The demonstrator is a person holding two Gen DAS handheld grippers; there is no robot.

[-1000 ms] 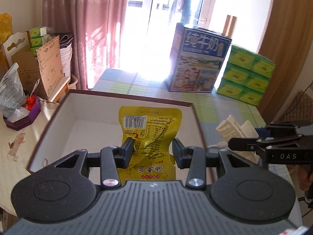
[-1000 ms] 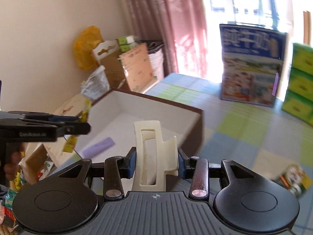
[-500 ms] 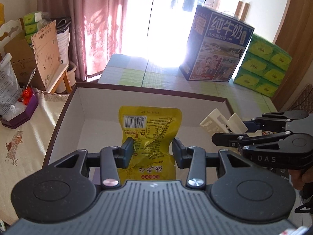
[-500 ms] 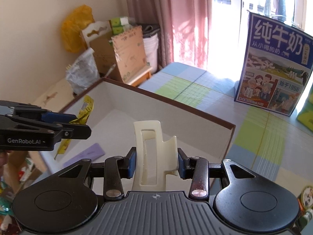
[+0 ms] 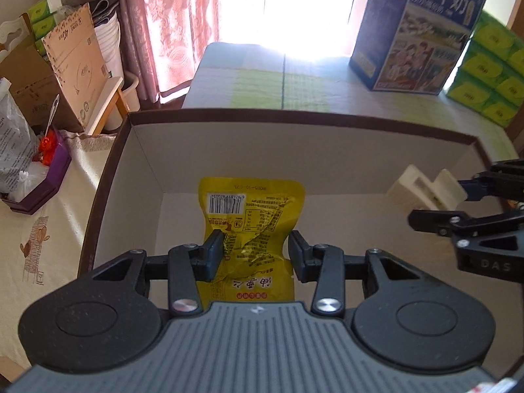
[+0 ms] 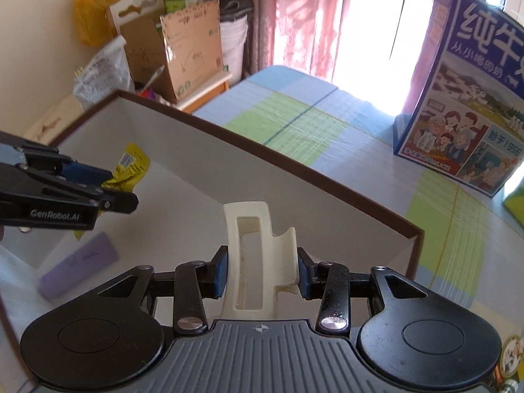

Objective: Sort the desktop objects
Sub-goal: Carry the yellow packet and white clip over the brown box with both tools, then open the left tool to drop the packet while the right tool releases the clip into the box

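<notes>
A crinkled yellow snack packet (image 5: 252, 222) with a barcode hangs inside the white box (image 5: 294, 150), and my left gripper (image 5: 252, 251) is shut on its lower half. The same yellow snack packet (image 6: 129, 170) shows at the left of the right wrist view, in the left gripper (image 6: 114, 193). A cream plastic hair claw (image 6: 255, 255) is clamped upright in my right gripper (image 6: 262, 270), over the white box (image 6: 262, 170) with its brown rim. In the left wrist view the cream hair claw (image 5: 425, 191) sits at the right gripper (image 5: 439, 204).
A lilac flat bar (image 6: 78, 265) lies on the box floor. A blue milk carton case (image 5: 416, 29) and green tissue packs (image 5: 488, 68) stand on the checked tablecloth (image 6: 311, 124) behind. Cardboard boxes (image 5: 65, 65), a purple tray (image 5: 42, 177) and bags crowd the left.
Both grippers have moved forward and down over the box, so the packet and the hair claw now hang inside its walls. Neither grip has changed.
</notes>
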